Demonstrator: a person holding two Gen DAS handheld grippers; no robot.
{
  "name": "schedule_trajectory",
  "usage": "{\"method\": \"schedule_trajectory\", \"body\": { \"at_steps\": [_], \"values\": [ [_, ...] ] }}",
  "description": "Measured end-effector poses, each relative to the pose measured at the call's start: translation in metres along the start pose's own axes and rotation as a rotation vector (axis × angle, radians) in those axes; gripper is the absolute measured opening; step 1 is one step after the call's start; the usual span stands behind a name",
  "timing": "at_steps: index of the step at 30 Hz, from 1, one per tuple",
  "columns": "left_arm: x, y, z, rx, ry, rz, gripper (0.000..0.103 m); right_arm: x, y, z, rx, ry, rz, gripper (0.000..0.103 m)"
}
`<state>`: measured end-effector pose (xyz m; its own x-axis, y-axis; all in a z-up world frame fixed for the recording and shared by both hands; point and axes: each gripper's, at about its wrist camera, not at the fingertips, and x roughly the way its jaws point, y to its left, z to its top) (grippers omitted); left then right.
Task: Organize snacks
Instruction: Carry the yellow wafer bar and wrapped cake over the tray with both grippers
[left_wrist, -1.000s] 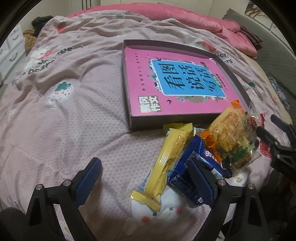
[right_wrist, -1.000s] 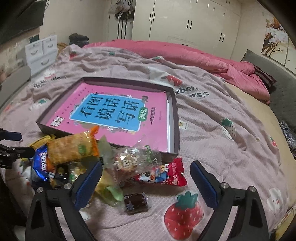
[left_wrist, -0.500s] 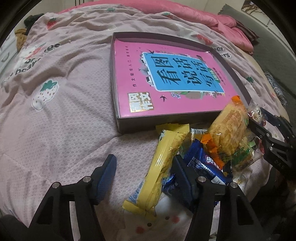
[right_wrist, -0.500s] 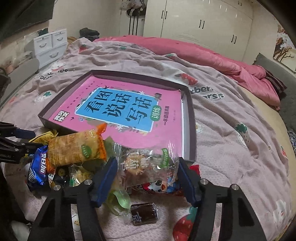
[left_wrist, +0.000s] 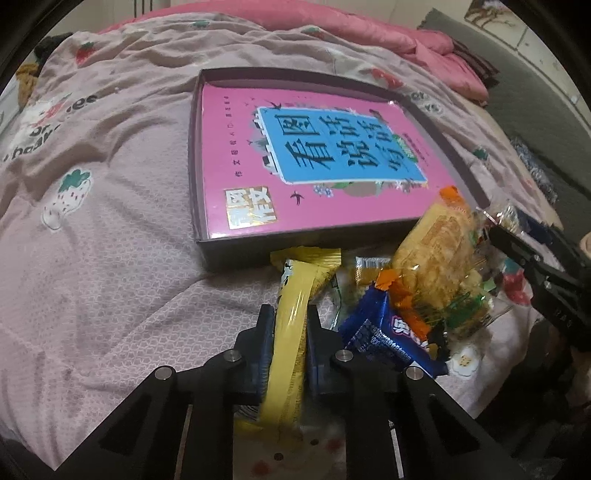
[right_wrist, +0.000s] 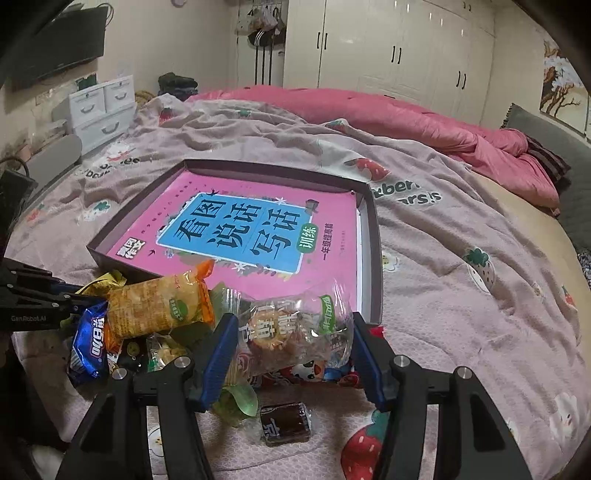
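Observation:
My left gripper is shut on a long yellow snack bar that lies on the bedspread just in front of the dark shallow box. A pink book fills that box. In the right wrist view my right gripper is shut on a clear bag of round snacks, both blue pads pressing its sides. Between the two lie a blue packet and an orange-ended cracker pack. The right gripper's tips show at the pile's right edge, and the left gripper at its left.
A small brown wrapped sweet, a green wrapper and a red packet lie under the right gripper. Strawberry-print bedspread surrounds the box. A pink duvet is heaped behind, with white drawers at the far left.
Both grippers have closed from wide open. The left one closed on the yellow bar. The right one closed on the clear bag. Both cameras drew slightly nearer the pile.

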<state>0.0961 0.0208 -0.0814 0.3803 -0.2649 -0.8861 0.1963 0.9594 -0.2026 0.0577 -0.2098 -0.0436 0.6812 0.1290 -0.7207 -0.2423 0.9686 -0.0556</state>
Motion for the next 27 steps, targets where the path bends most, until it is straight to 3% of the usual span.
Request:
{"method": "schedule_trajectory", "body": {
  "at_steps": [5, 13, 27],
  "values": [
    [-0.015, 0.004, 0.002, -0.03, -0.05, -0.055, 0.015, -0.006, -0.005, 0.001, 0.03, -0.015, 0.018, 0.06],
    [-0.037, 0.004, 0.007, -0.054, -0.128, -0.071, 0.015, -0.014, -0.012, 0.003, 0.072, -0.047, 0.036, 0.06],
    [-0.05, 0.0, 0.022, -0.062, -0.187, -0.045, 0.015, -0.019, -0.028, 0.018, 0.136, -0.107, 0.056, 0.06]
  ]
}}
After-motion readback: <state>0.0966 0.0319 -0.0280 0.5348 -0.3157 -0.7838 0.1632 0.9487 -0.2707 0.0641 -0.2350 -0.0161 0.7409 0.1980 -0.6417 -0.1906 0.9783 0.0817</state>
